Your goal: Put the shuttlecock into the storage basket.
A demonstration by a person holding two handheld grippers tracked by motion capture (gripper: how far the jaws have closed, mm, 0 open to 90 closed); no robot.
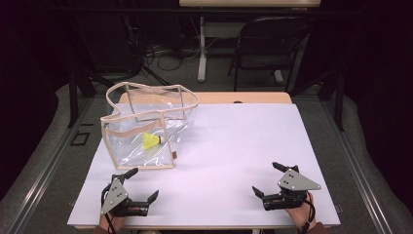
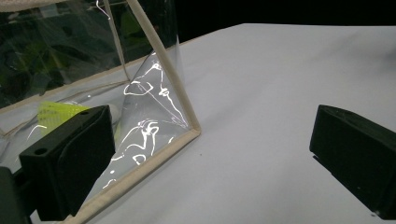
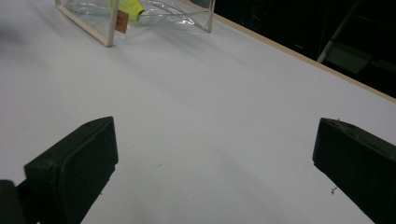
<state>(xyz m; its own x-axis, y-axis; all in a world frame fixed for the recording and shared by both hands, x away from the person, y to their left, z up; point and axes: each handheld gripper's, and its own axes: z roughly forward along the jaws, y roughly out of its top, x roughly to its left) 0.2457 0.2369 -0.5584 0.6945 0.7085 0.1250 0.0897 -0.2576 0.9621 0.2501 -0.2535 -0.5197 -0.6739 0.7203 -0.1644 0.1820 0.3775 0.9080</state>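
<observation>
A clear bag (image 1: pixel 146 129) with beige trim stood open-topped at upper left of the desk (image 1: pixel 234 146) in the high view, a yellow shuttlecock (image 1: pixel 151 141) lying inside on its floor, likely left there as the item to be taken out or just put in. Left gripper (image 1: pixel 144 184) sat at lower left, just beside the bag's near corner, jaws wide apart and holding nothing; right gripper (image 1: pixel 269 178) sat at lower right, well apart from the bag, equally wide and empty. Both looked parked at a rest pose. In the left gripper view the shuttlecock (image 2: pixel 58 114) was half hidden behind a jaw and blurred by glare on the plastic. In the right gripper view the bag (image 3: pixel 140 14) was cut off at the top edge. The small tag on the trim was unreadable.
</observation>
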